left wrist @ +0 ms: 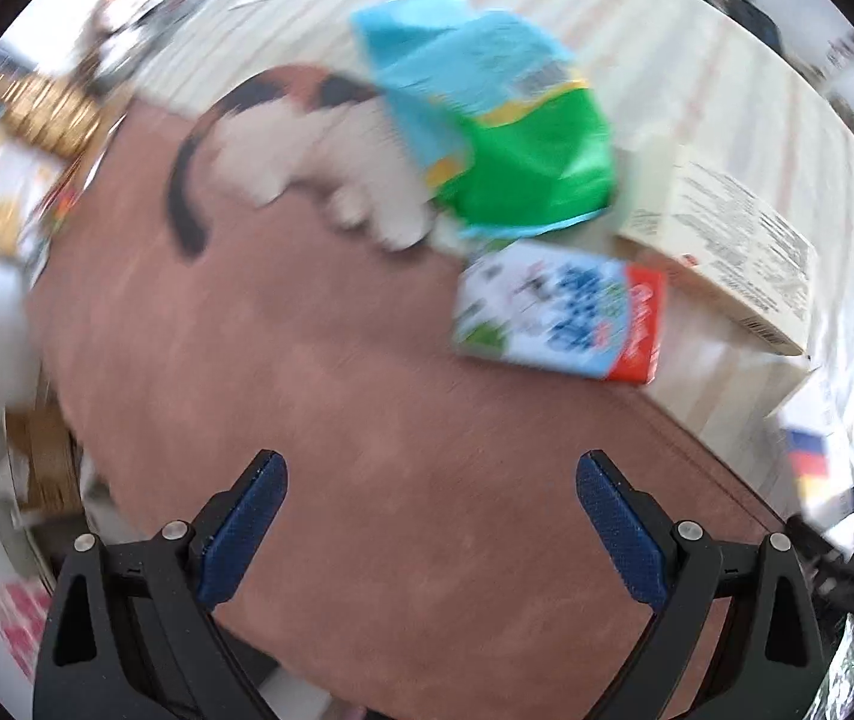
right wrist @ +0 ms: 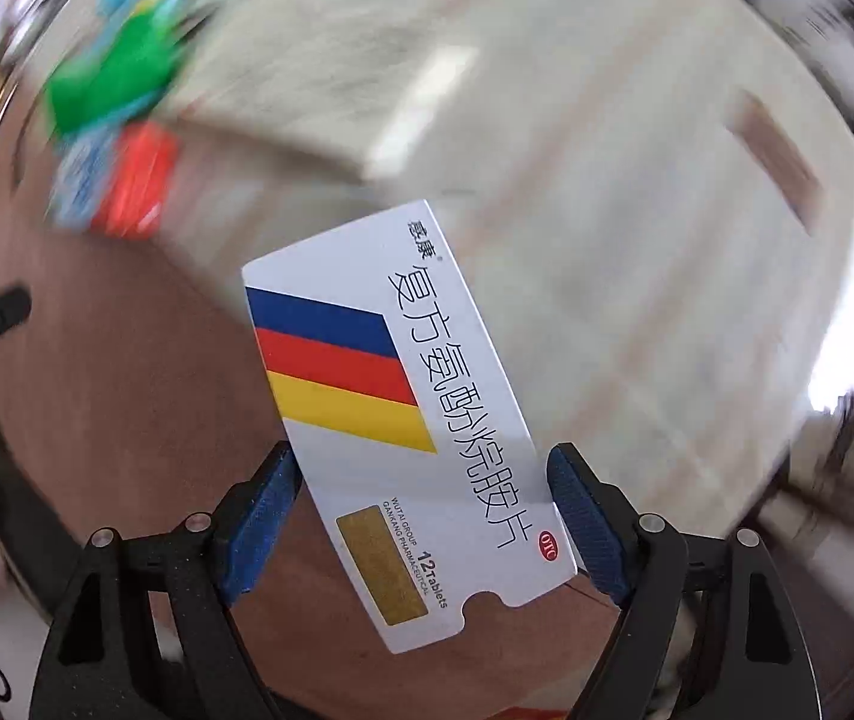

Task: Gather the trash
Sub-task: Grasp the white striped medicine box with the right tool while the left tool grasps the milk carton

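My right gripper [right wrist: 420, 462] is shut on a white medicine box [right wrist: 402, 420] with blue, red and yellow stripes, held above a brown mat [right wrist: 126, 390]. My left gripper [left wrist: 431, 462] is open and empty above the same brown mat [left wrist: 306, 390]. Ahead of it lie a small blue-and-white carton with a red end [left wrist: 559, 312], a crumpled blue-and-green bag [left wrist: 499, 120] and a cream box [left wrist: 727, 240]. The carton [right wrist: 114, 186] and bag [right wrist: 120, 66] show blurred at the upper left of the right wrist view. The medicine box shows at the right edge of the left wrist view [left wrist: 811, 468].
The mat bears a cat picture [left wrist: 282, 144]. It lies on a pale striped wooden floor [left wrist: 637, 18]. Yellow patterned items [left wrist: 0, 150] sit at the far left. Both views are motion-blurred.
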Demonstrator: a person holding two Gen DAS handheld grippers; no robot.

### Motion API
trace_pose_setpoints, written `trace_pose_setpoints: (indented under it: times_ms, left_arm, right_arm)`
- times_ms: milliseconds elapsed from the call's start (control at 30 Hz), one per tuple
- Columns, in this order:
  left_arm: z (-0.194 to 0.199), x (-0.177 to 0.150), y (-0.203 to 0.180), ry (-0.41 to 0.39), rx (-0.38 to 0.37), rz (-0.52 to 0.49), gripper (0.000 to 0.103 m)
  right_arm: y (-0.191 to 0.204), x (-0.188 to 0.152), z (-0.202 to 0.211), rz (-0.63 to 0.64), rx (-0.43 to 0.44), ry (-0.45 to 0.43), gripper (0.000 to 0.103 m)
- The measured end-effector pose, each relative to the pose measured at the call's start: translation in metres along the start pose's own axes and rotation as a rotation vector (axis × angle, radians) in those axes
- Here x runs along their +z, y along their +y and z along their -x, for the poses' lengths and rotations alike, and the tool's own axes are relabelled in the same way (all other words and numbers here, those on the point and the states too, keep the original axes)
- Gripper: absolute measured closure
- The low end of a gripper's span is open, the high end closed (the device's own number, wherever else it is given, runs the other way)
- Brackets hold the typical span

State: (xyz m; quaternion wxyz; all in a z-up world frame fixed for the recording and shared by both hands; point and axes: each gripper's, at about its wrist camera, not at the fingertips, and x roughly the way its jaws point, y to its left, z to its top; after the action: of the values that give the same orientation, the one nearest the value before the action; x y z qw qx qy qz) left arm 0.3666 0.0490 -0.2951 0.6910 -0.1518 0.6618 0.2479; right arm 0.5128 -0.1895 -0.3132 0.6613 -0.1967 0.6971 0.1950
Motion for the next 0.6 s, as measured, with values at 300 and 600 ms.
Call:
trace_pose_setpoints:
  times_ms: [300,600]
  left_arm:
    - [-0.019,0.047,-0.048,0.052,-0.082,-0.148,0.004]
    - [-0.04,0.06,-0.061,0.067,-0.075,-0.165,0.007]
  right_arm:
    - [-0.065,0.023,-0.02,-0.235,-0.002,0.005,0.017]
    - [-0.042,0.039,-0.023,-0.225,-0.036,-0.009,0.01]
